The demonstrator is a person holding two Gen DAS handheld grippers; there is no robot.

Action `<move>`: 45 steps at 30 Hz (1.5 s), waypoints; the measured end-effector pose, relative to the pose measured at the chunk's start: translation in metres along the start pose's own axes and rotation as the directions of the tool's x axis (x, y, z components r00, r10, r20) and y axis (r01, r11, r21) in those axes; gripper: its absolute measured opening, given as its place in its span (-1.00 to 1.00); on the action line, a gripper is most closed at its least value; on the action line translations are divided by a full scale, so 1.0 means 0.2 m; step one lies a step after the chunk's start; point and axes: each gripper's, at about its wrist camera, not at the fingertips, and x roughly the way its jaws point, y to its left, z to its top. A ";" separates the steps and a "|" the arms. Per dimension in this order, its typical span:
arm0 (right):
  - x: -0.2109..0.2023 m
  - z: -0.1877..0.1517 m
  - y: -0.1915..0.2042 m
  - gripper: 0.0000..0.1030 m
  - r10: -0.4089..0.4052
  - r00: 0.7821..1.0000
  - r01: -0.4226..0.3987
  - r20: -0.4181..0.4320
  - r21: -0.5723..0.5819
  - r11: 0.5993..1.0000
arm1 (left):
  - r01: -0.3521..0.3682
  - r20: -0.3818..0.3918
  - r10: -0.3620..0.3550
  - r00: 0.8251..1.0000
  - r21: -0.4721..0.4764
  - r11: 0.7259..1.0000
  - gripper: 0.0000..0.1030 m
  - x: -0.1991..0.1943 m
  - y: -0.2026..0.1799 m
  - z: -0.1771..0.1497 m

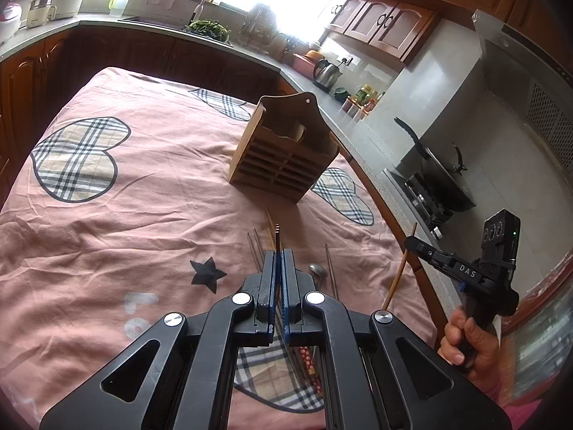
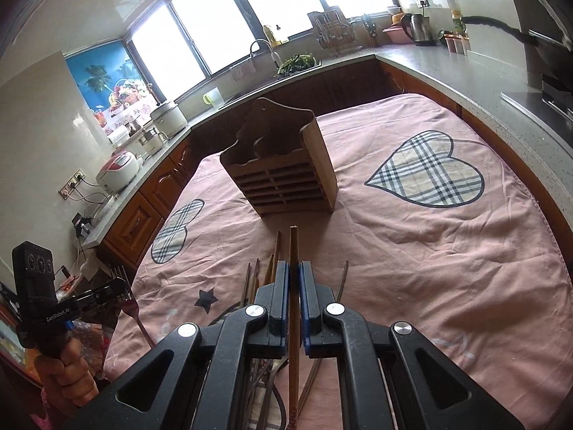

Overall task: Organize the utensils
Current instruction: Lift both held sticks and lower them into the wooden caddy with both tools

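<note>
A slatted wooden utensil holder [image 1: 286, 150] [image 2: 283, 172] stands upright on the pink cloth [image 1: 143, 215]. My left gripper [image 1: 278, 252] is shut on a metal fork [image 1: 277, 236], seen edge-on here. The right wrist view shows that fork [image 2: 125, 286] with its tines up in the left gripper [image 2: 121, 285]. My right gripper [image 2: 294, 265] is shut on a brown wooden chopstick [image 2: 293, 247] that points toward the holder. From the left wrist view, this chopstick [image 1: 399, 272] hangs slanted in the right gripper [image 1: 410, 242]. Both grippers hover above the loose utensils.
Several chopsticks [image 2: 274, 258] and a metal spoon [image 1: 317, 270] lie on the cloth below the grippers. A grey kitchen counter [image 2: 465, 71] wraps around the table, with a wok [image 1: 447, 179] on the stove, a kettle [image 1: 327, 73] and a sink [image 2: 265, 53]. A hand [image 1: 462, 340] grips each handle.
</note>
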 end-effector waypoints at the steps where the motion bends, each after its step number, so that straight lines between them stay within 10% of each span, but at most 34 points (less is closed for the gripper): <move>1: -0.01 0.01 0.01 -0.90 0.003 1.000 -0.003 0.006 -0.001 1.000 | 0.008 0.010 -0.008 1.000 -0.002 1.000 -0.97 -0.01 0.00 0.01; 21: -0.05 0.41 0.06 -0.90 0.035 0.961 -0.030 0.273 -0.022 0.999 | 0.119 0.256 -0.118 0.959 0.009 0.993 -0.97 -0.01 -0.10 0.46; 36: 0.09 0.90 0.11 -0.89 0.035 0.805 -0.015 0.592 -0.038 0.999 | 0.231 0.411 -0.225 0.883 0.034 0.972 -0.97 0.36 -0.12 0.99; 45: 0.41 0.92 0.01 -0.89 0.001 0.817 0.014 0.576 -0.022 1.000 | 0.242 0.418 -0.206 0.885 -0.034 0.970 -0.97 0.70 0.02 1.01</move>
